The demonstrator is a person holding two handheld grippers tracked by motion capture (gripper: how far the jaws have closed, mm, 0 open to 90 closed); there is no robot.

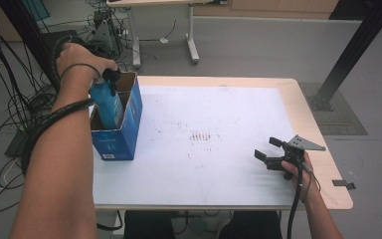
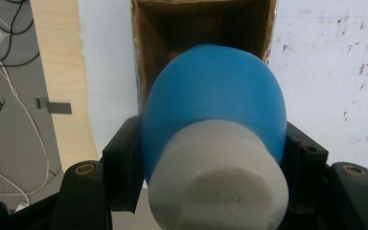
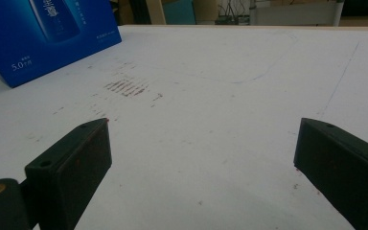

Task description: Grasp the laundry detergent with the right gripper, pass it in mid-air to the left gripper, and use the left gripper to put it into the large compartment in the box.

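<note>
At upper left of the high view we see the left gripper (image 1: 110, 75) clamped on a blue bottle (image 1: 107, 103) standing partly inside the blue box (image 1: 122, 134) — right gripper (image 1: 269, 149) at lower right, jaws apart, holding nothing.

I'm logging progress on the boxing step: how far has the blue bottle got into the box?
Done: the left gripper has the blue bottle clamped near its white cap and has it above the open blue box.
In hand: the bottle's lower end is inside the opening while its upper part stands above the rim.
Left: lower it fully and release. The right gripper waits open over the table.
</note>
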